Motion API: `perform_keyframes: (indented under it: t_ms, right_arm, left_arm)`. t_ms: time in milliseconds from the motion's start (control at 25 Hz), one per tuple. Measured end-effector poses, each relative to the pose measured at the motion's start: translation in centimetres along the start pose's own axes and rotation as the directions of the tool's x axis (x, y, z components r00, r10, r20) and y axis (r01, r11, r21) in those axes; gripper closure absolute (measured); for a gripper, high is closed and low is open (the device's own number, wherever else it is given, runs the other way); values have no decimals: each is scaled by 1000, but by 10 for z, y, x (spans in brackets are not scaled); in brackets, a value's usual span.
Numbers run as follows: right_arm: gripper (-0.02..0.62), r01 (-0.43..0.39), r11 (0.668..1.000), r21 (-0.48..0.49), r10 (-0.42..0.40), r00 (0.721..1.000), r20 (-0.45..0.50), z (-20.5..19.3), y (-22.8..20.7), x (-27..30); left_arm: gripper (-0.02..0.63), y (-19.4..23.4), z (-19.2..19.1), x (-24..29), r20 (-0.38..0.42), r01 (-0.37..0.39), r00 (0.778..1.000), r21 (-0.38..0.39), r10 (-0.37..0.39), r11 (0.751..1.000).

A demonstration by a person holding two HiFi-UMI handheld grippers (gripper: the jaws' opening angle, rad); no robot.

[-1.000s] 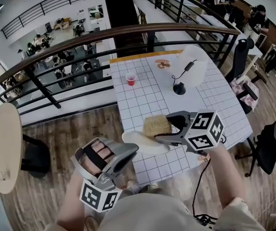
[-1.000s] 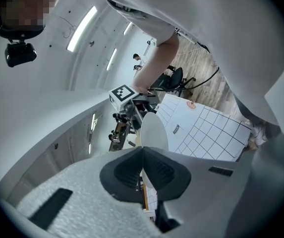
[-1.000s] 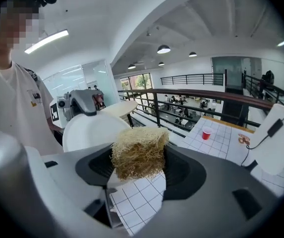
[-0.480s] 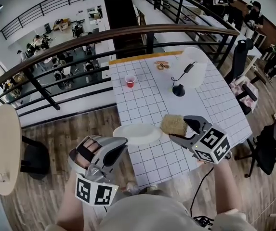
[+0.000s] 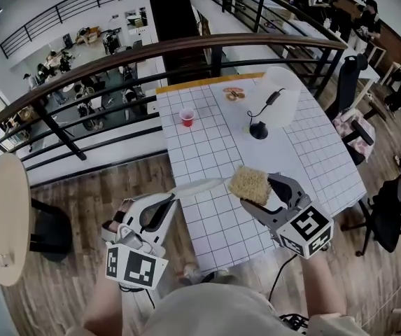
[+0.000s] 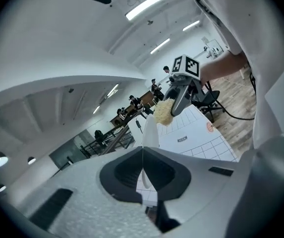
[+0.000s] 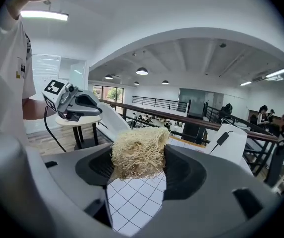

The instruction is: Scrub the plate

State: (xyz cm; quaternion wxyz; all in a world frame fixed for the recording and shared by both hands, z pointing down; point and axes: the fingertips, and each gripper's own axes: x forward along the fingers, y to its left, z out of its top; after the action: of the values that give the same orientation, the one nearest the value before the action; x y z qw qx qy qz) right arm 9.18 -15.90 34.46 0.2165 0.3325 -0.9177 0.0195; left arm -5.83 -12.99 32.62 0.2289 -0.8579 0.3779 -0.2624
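Head view first: one white plate hangs edge-on at the centre of the frame, over the near left edge of the one white gridded table. The left gripper, lower left of centre, has its jaws closed tight on the plate's near rim. One straw-coloured fibre scrubber sits just right of the plate's far tip, pinched in the right gripper, which reaches in from the lower right. Whether scrubber and plate touch cannot be told from here. Farther up the table stand one red cup and one small black stand, well apart from the two grippers. One round wooden table shows at the left edge. In the left gripper view, the left gripper fills the lower half with its jaws together. The plate is clamped in their seam and rises from it as a narrow white sliver at the centre. Just above and right of that sliver are the scrubber and the right gripper that holds it, with the gridded table behind. In the right gripper view, the right gripper has its jaws kept apart by the scrubber, which fills the gap at the centre with a jaw pressing on each side. At the upper left the left gripper holds the plate, which slants down toward the scrubber's left side. The table lies below between the jaws.
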Motion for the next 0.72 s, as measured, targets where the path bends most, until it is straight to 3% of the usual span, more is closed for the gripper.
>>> perform_keyframes:
  t_ms: [240,360,520,720]
  right_arm:
    - [322,15,998,60,-16,1000,14,-23,3,6]
    - [322,-4,996,89,4,1000,-9,-38,11,11]
    - [322,-26,993,111,29,999,-28,-52,22,19]
    - [322,-30,992,122,38,997,-70,-76,25,31]
  left_arm:
    - [591,-18,-27,17,-26,61,998,-144,-66,988]
    - [591,-30,-47,27,-50,110,990,-280,-129,954]
    - [591,-46,-65,40,-54,163,975,-476,-214,864]
    - [591,-67,-90,56,-14,205,955,-687,-296,697]
